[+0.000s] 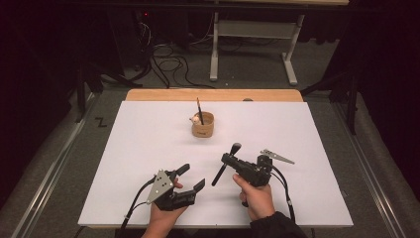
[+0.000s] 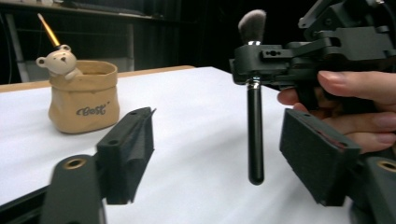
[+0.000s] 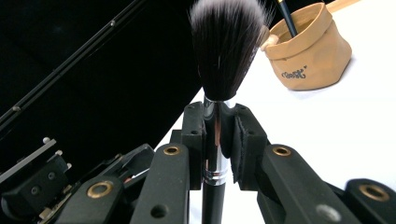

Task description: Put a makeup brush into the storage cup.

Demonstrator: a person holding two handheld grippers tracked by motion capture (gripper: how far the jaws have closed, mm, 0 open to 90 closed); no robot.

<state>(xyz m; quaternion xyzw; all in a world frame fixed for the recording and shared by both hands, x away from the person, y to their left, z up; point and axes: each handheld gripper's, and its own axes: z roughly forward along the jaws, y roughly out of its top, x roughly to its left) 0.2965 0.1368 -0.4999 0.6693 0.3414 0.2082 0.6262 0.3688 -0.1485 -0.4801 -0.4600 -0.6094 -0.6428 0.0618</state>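
Note:
My right gripper (image 1: 227, 158) is shut on a black makeup brush (image 1: 218, 176), gripping its metal ferrule; the dark bristles (image 3: 226, 46) point up and away and the handle (image 2: 255, 135) hangs down above the table. In the right gripper view its jaws (image 3: 217, 135) press on the brush from both sides. My left gripper (image 1: 192, 177) is open to the left of the brush, with nothing between its pads (image 2: 135, 144). A tan pouch-like cup (image 1: 203, 125) with a small bear figure (image 2: 60, 60) and a pencil (image 1: 199, 110) in it stands farther back.
A white sheet (image 1: 148, 148) covers the table, with a wooden strip (image 1: 213, 95) along its far edge. Beyond the table are cables on the floor (image 1: 168, 64) and a white stand's legs (image 1: 214, 59). The surroundings are dark.

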